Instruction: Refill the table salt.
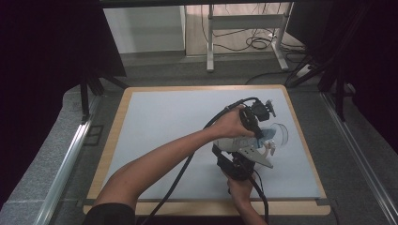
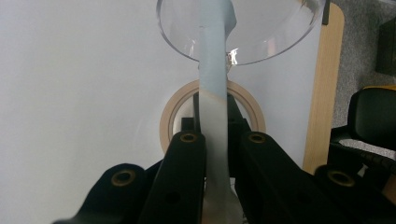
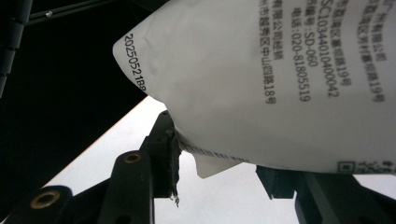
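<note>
Two hand-held grippers work close together at the table's [image 1: 155, 112] right half. Left hand-held gripper [image 2: 215, 140]: jaws closed on a blue strip [image 2: 213, 84] running up to a clear bowl [image 2: 261, 42], with a tape roll [image 2: 173, 116] lying beneath. Right hand-held gripper [image 3: 219, 163]: jaws clamp the lower edge of a white printed bag [image 3: 280, 70], held above the table. Judged soft, light and tear-prone; hold by the sealed seam. Bowl likely slippery.

Tape roll [image 2: 212, 122] on the table [image 1: 164, 117], metal desk frame [image 1: 244, 28] beyond.
</note>
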